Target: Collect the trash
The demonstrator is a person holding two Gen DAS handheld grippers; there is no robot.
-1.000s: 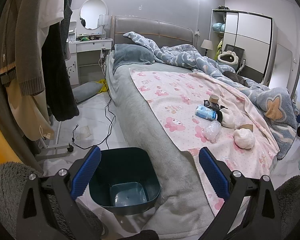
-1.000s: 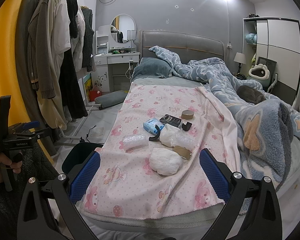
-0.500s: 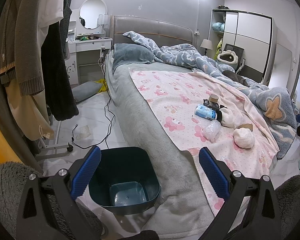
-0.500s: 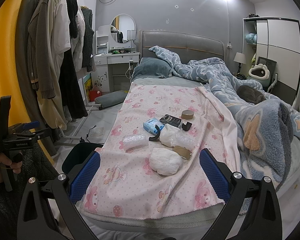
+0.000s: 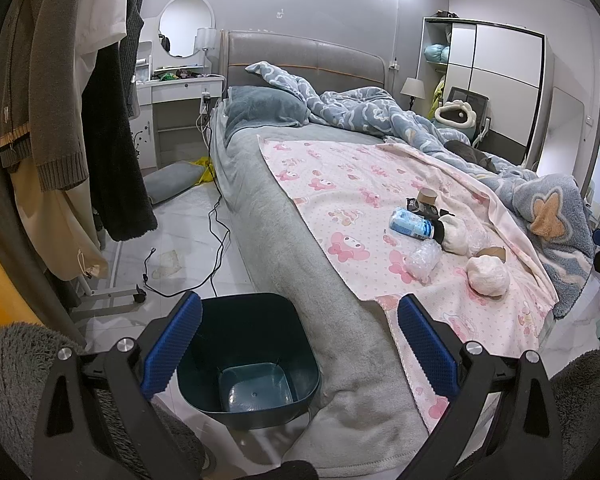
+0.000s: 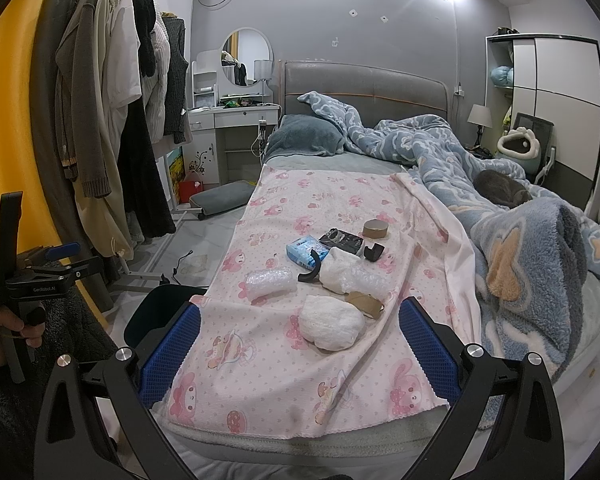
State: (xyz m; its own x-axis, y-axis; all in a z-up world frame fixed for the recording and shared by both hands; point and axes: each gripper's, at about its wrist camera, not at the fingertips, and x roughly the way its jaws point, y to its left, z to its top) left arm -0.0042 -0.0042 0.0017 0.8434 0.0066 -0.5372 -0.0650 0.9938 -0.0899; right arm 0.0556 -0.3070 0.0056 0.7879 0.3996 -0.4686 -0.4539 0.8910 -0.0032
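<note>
Trash lies on the pink sheet [image 6: 332, 200] of the bed: a white crumpled wad [image 6: 330, 322] nearest, a bubble-wrap piece [image 6: 270, 282], a white bag [image 6: 346, 274], a flattened cardboard tube [image 6: 366, 302], a blue tissue pack [image 6: 306, 250], a black packet [image 6: 342, 240], a tape roll [image 6: 376, 229]. My right gripper [image 6: 298, 354] is open, short of the wad. My left gripper [image 5: 298, 346] is open above a dark teal bin [image 5: 248, 354] on the floor beside the bed, and the same trash [image 5: 440, 246] shows to its right.
A clothes rack [image 6: 116, 120] with hanging coats stands left of the bed. Cables [image 5: 216, 240] and a grey cushion [image 5: 168, 180] lie on the tiled floor. A blue duvet [image 6: 520, 232] with a grey cat [image 6: 502, 192] covers the bed's right side. A wardrobe [image 5: 496, 84] stands at the far right.
</note>
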